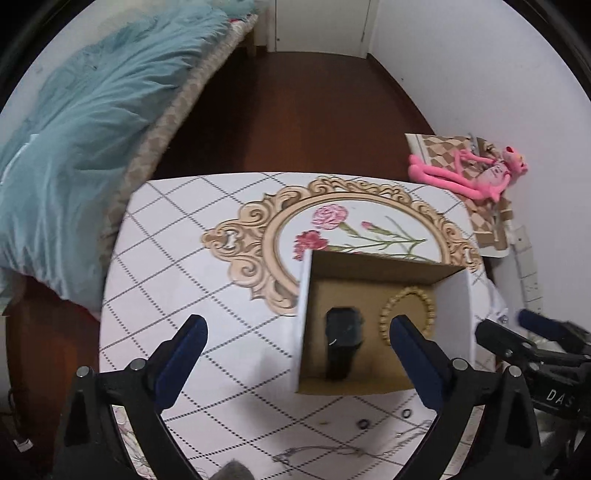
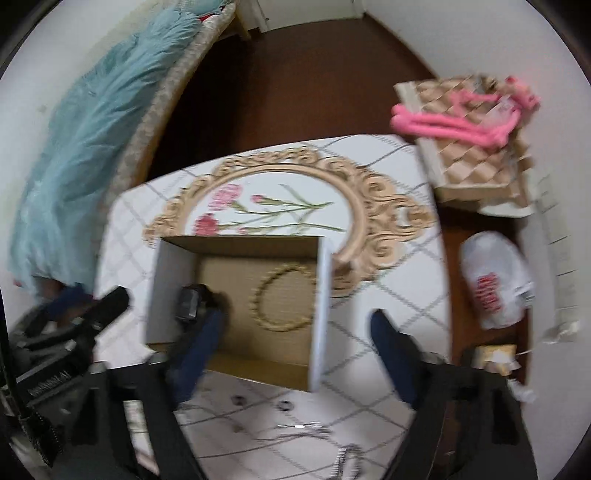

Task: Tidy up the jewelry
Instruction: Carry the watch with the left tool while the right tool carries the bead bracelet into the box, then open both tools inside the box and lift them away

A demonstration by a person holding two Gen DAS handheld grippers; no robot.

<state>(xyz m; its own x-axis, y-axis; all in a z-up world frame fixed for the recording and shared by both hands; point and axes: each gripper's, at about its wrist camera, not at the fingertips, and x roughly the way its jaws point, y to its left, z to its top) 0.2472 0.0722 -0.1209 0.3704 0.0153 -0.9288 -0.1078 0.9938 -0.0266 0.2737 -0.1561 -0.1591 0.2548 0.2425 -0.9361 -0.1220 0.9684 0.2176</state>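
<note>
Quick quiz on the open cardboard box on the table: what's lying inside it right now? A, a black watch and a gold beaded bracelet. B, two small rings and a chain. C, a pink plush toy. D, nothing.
A: the black watch and the gold beaded bracelet lie on the floor of the cardboard box.

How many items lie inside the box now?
2. A black watch lies at the left of the box floor, a gold beaded bracelet at its right. Gripper fingers may hide something small.

Dark brown wooden floor (image 1: 295, 110) running to white walls (image 1: 480, 74) and a pale door (image 1: 317, 22) far off. Bed (image 1: 177, 122) at left under a teal duvet (image 1: 85, 129). Near, a white table (image 1: 177, 258) with lattice print.
</note>
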